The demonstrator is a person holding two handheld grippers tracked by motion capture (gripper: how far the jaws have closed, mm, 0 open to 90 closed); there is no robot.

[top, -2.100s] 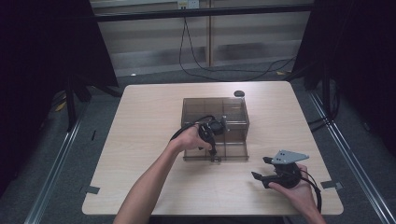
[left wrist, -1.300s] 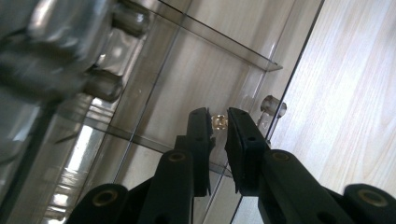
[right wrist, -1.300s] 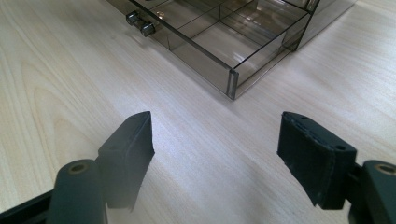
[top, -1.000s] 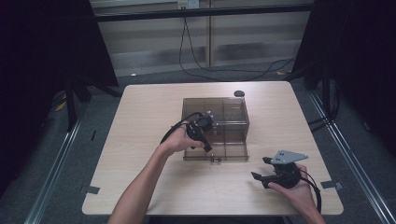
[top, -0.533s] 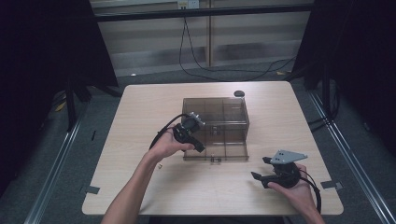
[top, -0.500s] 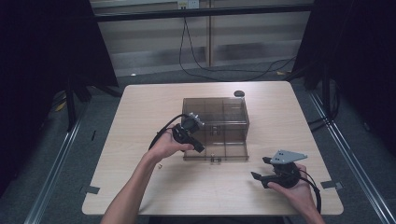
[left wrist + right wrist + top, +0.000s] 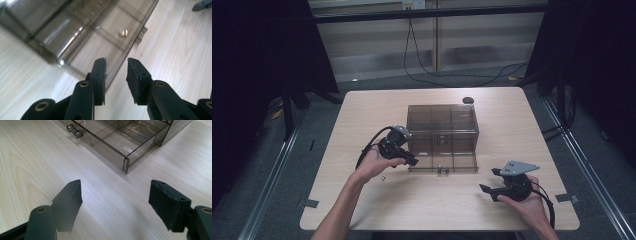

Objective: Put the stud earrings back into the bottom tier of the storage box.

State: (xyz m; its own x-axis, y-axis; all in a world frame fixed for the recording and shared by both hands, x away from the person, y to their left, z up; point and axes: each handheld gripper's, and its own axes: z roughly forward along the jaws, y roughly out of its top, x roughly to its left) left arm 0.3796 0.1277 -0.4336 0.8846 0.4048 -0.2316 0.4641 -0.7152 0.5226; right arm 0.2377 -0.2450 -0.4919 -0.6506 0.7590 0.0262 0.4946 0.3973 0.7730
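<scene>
- The smoky clear plastic box (image 7: 442, 131) sits mid-counter (image 7: 362, 210), a pale wood-grain top, with its bottom drawer (image 7: 443, 162) drawn out toward the person.
- A small brass-coloured piece (image 7: 123, 32) lies in one drawer compartment; its exact shape is too small to tell.
- The left tool (image 7: 116, 75) hovers by the drawer's left corner, its flat black pads slightly parted, pinching nothing.
- The right tool (image 7: 116, 202) rests near the counter's front right, spread wide and apart from the drawer.
- The drawer's two metal knobs (image 7: 74, 131) are rounded.
</scene>
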